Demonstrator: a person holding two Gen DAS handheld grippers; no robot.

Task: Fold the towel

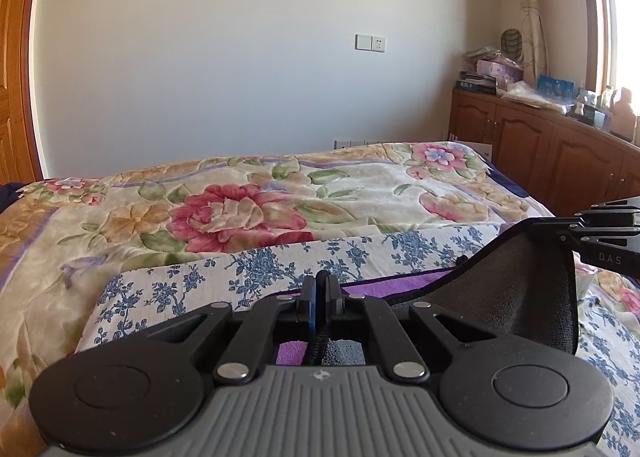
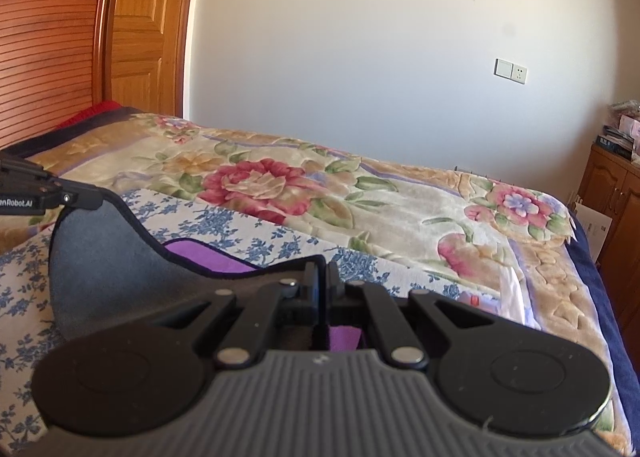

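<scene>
towel (image 1: 500, 289) — lifted edge | left hand-held gripper (image 1: 320, 293) clenched on towel | right hand-held gripper (image 2: 322, 281) likewise — over bed (image 1: 360, 177)

The towel (image 1: 500, 289) lies on a sheet (image 1: 248, 269) near the bed's (image 1: 360, 185) front edge; a cabinet (image 1: 540, 137) stands beyond its right corner.

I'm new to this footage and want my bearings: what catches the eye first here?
The grey and purple towel hangs stretched between the left gripper and right gripper, each with jaws shut on an edge. Behind it, the big red-flowered blanket covers the bed, with a blue floral cloth lying under the towel.
</scene>
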